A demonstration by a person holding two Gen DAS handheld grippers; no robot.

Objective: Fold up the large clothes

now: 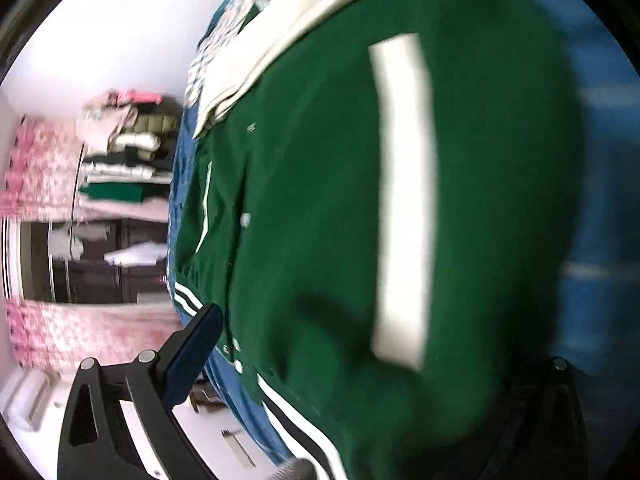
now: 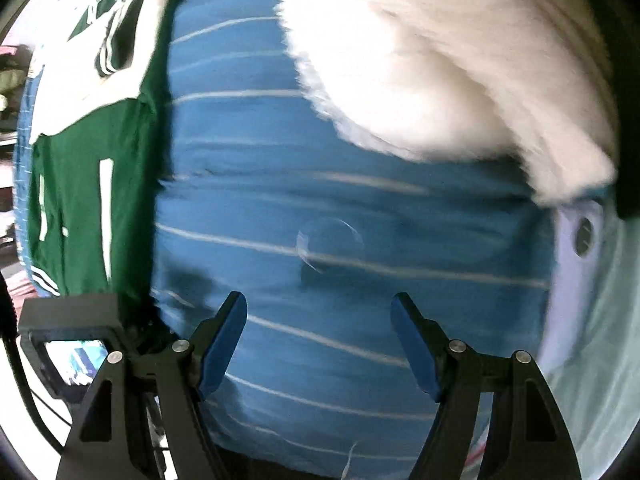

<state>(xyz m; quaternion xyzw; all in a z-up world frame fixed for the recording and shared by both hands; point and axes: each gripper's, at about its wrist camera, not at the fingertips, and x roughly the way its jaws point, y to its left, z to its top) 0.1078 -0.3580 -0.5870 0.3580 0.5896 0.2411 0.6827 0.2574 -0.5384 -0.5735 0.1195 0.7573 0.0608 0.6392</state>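
Note:
A green varsity jacket [image 1: 320, 200] with white sleeves and striped hem lies on a blue striped bed sheet [image 1: 600, 160]. In the left wrist view it fills most of the frame; one blue finger pad [image 1: 196, 356] shows at the lower left beside the hem, the other finger is hidden behind green cloth. In the right wrist view the jacket [image 2: 80, 208] lies at the left. My right gripper [image 2: 320, 340] is open and empty above the bare sheet [image 2: 320, 160]. A white fluffy garment [image 2: 440, 60] lies at the upper right.
A pile of folded clothes [image 1: 124, 156] sits past the bed's edge, by pink curtains [image 1: 40, 168] and a dark window. A pale cushion with a button [image 2: 580, 240] lies at the right. The left gripper's body [image 2: 72, 340] shows at the lower left.

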